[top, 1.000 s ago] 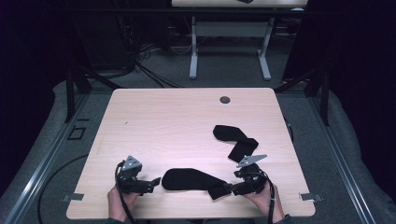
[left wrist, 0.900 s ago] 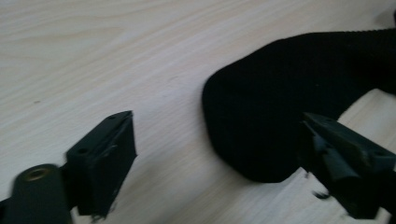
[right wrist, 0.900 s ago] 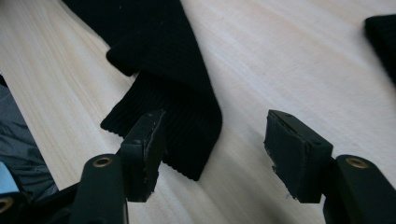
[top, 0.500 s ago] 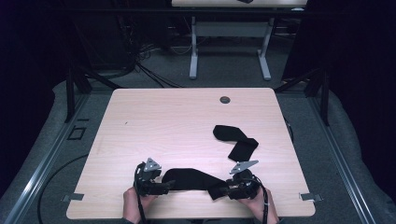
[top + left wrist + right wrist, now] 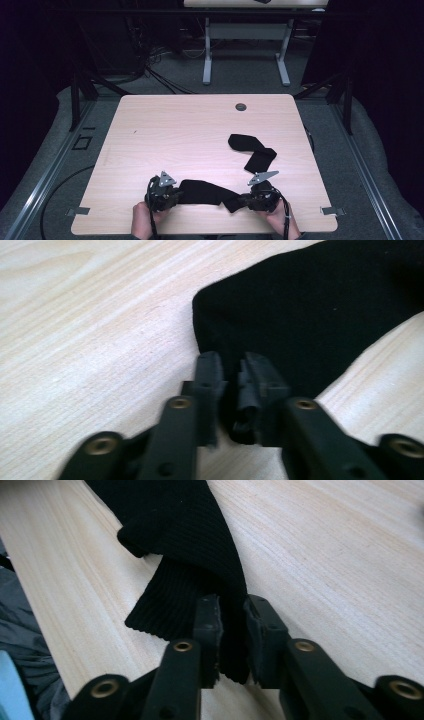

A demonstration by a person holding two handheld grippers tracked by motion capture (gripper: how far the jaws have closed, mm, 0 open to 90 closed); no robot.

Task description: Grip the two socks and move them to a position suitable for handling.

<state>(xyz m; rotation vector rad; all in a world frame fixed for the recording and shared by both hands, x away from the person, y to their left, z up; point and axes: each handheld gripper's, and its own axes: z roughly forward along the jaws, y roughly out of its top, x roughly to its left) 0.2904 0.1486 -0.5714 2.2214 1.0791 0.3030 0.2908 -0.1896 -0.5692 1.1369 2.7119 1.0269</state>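
A black sock (image 5: 205, 192) lies stretched along the front of the light wooden table (image 5: 175, 135), between my two grippers. My left gripper (image 5: 172, 196) is shut on the sock's smooth rounded end (image 5: 300, 315), and its jaws (image 5: 232, 370) stand nearly together with black fabric between them. My right gripper (image 5: 245, 200) is shut on the ribbed cuff end (image 5: 190, 545), which is folded over just ahead of the jaws (image 5: 231, 611). A second black sock (image 5: 252, 150) lies bent on the table behind the right gripper, apart from it.
A round grommet hole (image 5: 241, 106) sits near the table's far edge. Both hands rest at the front edge. Behind the table stands another table's frame (image 5: 245, 50), with cables on the floor. Grey cloth (image 5: 30, 670) shows past the table's edge.
My left gripper moved right to the sock's free end and shut on it. The sock is now pulled out longer between both grippers. The right gripper shifted slightly.
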